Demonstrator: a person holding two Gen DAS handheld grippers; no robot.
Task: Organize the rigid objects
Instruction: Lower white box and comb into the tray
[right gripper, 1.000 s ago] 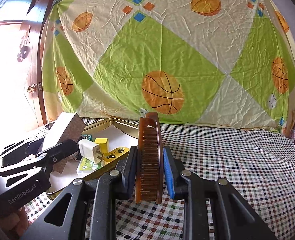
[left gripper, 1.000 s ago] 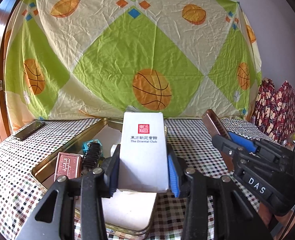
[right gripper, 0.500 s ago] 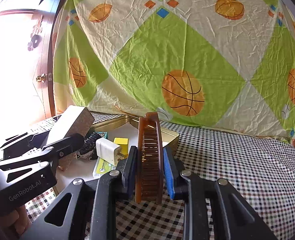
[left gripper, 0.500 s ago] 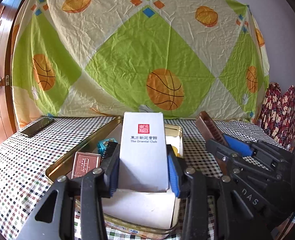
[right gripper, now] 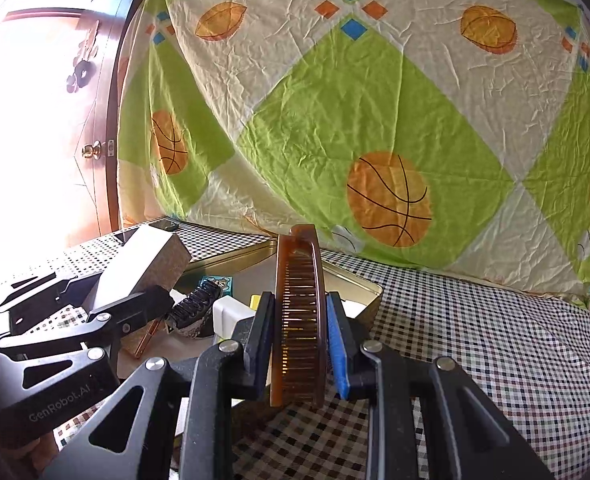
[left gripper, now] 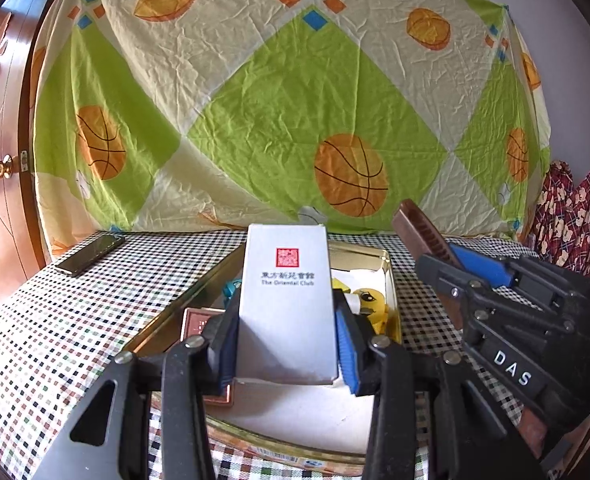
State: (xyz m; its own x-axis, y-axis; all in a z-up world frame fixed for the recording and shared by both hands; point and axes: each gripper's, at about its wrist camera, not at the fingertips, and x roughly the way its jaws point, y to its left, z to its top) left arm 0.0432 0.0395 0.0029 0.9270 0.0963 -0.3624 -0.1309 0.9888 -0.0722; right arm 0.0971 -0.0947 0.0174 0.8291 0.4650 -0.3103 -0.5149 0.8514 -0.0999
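Both hands are loaded right now. The left gripper point(left gripper: 287, 344) has its jaws partway closed on a white box point(left gripper: 287, 300), pads pressed on both long sides, box standing upright. The right gripper point(right gripper: 301, 344) is clamped as tight as it goes on a brown comb point(right gripper: 299, 320), held on edge, teeth facing the camera.

What's changed over the last second: both grippers have drifted in toward the gold tin point(left gripper: 389, 280). In the left view the tin used to sit off toward 7 o'clock of the box; now it's right under and behind it, with the yellow toy point(left gripper: 369, 300) showing at 3 o'clock. In the right view the tin has slid from 9 o'clock to just behind the comb. Grips haven't budged.

My guess: both things are about to go in the tin, box first. Free floor looks tight with the charger point(right gripper: 231, 312) and other bits already inside.
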